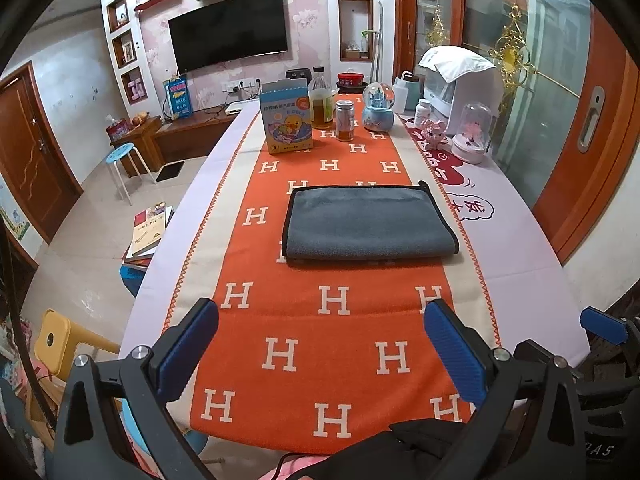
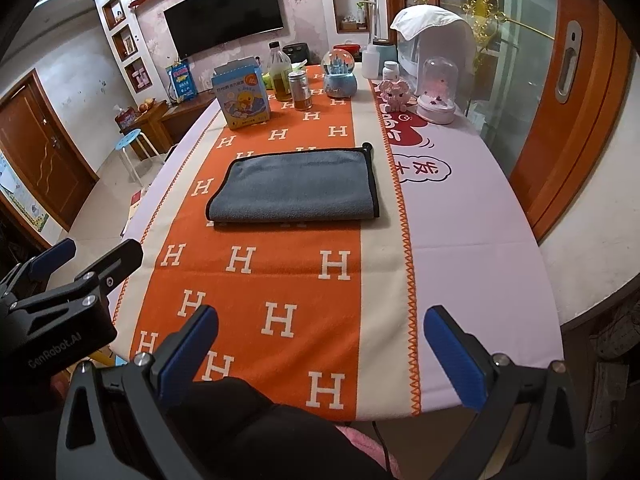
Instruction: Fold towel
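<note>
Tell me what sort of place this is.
Most likely a home living-dining room: a wall-mounted TV, a dining table crowded with bottles and a snow globe, and a wooden door. The folded towel lies on the table.

a family living room: a wall-mounted television (image 1: 229, 30) at 12 o'clock, display niches (image 1: 127, 51) at 11 o'clock, and a snow globe (image 1: 378, 105) on the cloth-covered desk (image 1: 224, 184).

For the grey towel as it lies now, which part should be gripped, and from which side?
The grey towel lies flat, already doubled, with its rounded fold toward the grippers and black-trimmed edges at the far side and both ends. Probably best: pinch the two right-hand corners, coming in low from the right, where the layered edges give the fingers something to slip under. Both grippers hover open, well short.
</note>
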Action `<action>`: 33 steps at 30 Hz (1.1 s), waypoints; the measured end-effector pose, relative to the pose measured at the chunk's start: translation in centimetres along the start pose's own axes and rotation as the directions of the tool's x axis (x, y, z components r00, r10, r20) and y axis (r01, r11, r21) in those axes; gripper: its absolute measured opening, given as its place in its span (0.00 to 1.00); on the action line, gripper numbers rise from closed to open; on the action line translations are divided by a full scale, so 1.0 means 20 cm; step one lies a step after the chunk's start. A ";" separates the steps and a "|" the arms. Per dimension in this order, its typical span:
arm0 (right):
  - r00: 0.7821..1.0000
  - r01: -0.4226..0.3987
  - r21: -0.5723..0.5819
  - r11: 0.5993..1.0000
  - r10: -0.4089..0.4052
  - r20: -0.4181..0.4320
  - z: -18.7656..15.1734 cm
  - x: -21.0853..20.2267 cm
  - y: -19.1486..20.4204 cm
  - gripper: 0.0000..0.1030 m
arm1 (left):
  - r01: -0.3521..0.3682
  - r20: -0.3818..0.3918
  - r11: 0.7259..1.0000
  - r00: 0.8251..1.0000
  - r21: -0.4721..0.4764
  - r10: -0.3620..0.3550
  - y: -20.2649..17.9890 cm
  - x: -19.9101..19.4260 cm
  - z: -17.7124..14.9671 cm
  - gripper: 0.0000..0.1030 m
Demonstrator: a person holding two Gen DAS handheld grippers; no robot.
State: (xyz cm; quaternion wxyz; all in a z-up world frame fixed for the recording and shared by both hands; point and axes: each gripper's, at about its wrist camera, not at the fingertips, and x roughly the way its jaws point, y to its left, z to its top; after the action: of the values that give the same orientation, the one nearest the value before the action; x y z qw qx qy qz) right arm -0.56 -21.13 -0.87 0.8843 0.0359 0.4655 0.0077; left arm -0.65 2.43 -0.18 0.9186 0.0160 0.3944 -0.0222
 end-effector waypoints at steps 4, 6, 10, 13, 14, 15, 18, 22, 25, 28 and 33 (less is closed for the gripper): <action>1.000 -0.001 0.001 1.000 0.001 0.001 0.00 0.00 -0.01 1.00 | -0.011 0.015 1.000 1.000 -0.001 0.011 -0.01 -0.01 0.00 0.99; 1.000 -0.001 0.000 1.000 0.001 0.001 0.00 0.00 -0.01 1.00 | -0.011 0.017 1.000 1.000 0.003 0.011 -0.01 -0.01 0.00 0.99; 1.000 -0.002 0.001 1.000 0.002 0.000 0.00 0.00 -0.01 1.00 | -0.012 0.019 1.000 1.000 0.011 0.011 -0.03 -0.01 0.01 0.99; 1.000 -0.002 0.000 1.000 0.002 -0.002 0.00 0.00 -0.01 1.00 | -0.013 0.017 1.000 1.000 0.016 0.013 -0.04 -0.01 0.01 0.99; 1.000 -0.004 0.001 1.000 0.004 -0.003 0.00 0.00 -0.01 1.00 | -0.015 0.015 1.000 1.000 0.018 0.014 -0.05 -0.01 0.01 0.99; 1.000 -0.005 0.001 1.000 0.005 -0.004 0.00 0.00 -0.02 1.00 | -0.017 0.012 1.000 1.000 0.021 0.017 -0.05 -0.01 0.01 0.99; 1.000 -0.008 0.001 1.000 0.008 -0.005 0.01 0.00 -0.02 1.00 | -0.019 0.003 0.999 1.000 0.026 0.019 -0.06 0.00 0.01 0.99; 1.000 -0.014 0.000 1.000 0.014 -0.008 0.01 0.00 -0.03 1.00 | -0.023 0.001 0.999 1.000 0.028 0.023 -0.07 0.00 0.01 0.99; 1.000 -0.019 -0.002 1.000 0.019 -0.013 0.00 0.01 -0.03 1.00 | -0.022 0.000 0.999 1.000 0.028 0.023 -0.07 0.00 0.01 0.99; 1.000 -0.019 -0.002 1.000 0.019 -0.013 0.00 0.01 -0.03 1.00 | -0.023 -0.004 0.999 1.000 0.030 0.023 -0.08 0.00 0.00 0.99; 1.000 -0.021 -0.002 1.000 0.021 -0.015 0.00 0.02 -0.03 1.00 | -0.021 -0.014 0.999 1.000 0.033 0.022 -0.08 0.01 -0.01 0.99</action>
State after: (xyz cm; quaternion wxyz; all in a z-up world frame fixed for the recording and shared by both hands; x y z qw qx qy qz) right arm -0.37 -21.74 -1.23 0.8807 0.0399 0.4716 0.0176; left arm -0.81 0.85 -0.52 0.9155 0.0353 0.4004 -0.0187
